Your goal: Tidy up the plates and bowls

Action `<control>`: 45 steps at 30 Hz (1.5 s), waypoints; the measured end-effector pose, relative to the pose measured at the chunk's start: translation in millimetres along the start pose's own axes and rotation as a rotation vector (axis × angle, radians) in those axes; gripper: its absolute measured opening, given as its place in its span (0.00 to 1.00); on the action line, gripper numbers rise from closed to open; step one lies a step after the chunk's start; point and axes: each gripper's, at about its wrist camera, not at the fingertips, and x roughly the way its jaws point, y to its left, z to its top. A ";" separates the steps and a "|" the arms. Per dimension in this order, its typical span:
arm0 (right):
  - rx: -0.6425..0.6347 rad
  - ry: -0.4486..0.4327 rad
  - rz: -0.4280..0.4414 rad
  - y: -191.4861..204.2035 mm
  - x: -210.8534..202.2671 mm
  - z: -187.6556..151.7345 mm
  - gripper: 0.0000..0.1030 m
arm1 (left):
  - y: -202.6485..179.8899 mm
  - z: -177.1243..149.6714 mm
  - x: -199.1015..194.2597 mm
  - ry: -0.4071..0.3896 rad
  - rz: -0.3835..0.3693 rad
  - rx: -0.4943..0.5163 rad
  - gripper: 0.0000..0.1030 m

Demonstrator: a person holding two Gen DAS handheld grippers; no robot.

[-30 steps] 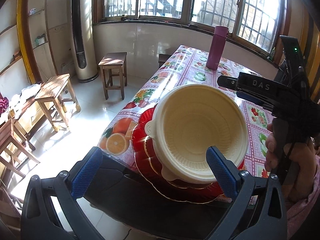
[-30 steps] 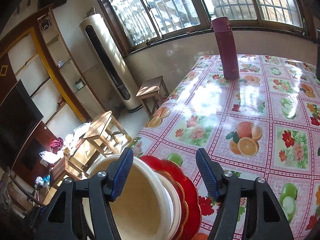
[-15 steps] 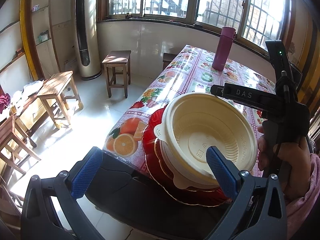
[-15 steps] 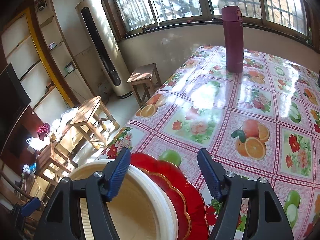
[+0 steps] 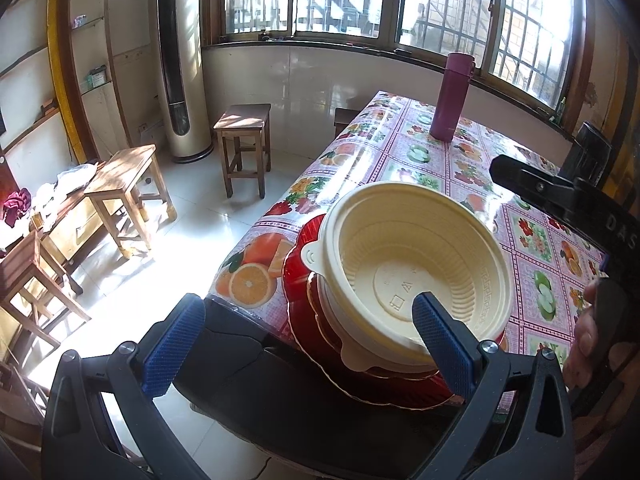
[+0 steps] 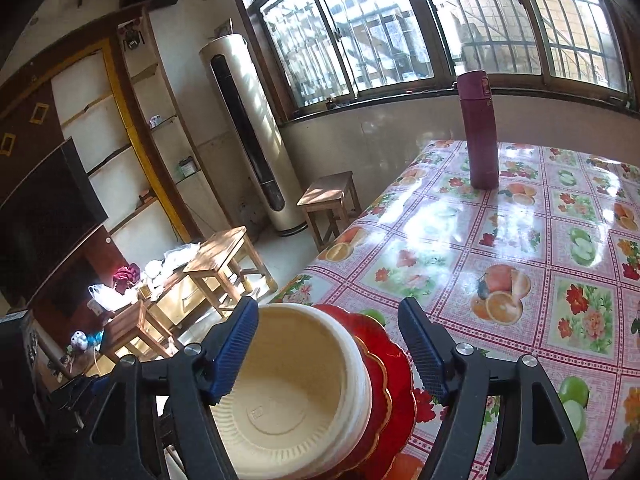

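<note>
Cream bowls [image 5: 416, 276] nested atop red scalloped plates [image 5: 296, 280] at the counter [image 6: 520, 240] corner nearest both tongs, stacked to save room; right tongs [image 6: 328, 354] just widening, nothing pinched, left tongs [image 5: 308, 344] apart and empty, well short of the maroon flask [image 6: 480, 128].

- I count two cream bowls [image 5: 416, 264], nested one inside the other.
- Under them I see two red plates [image 5: 296, 276], stacked.
- One maroon flask [image 6: 480, 128] stands on the table.
- I make out three wooden stools [image 5: 244, 120] on the floor.
- One tall air conditioner [image 5: 176, 60] stands in the corner.
</note>
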 end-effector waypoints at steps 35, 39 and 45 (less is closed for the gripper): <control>-0.054 -0.082 0.110 24.4 -96.3 -72.3 0.79 | -18.9 -49.9 -72.7 -0.161 0.175 -0.075 1.00; -0.056 -0.073 0.101 25.8 -95.5 -74.1 0.79 | -14.4 -53.4 -74.2 -0.154 0.174 -0.085 1.00; -0.061 -0.058 0.090 31.2 -91.3 -76.1 0.79 | -11.8 -61.2 -79.2 -0.165 0.191 -0.074 1.00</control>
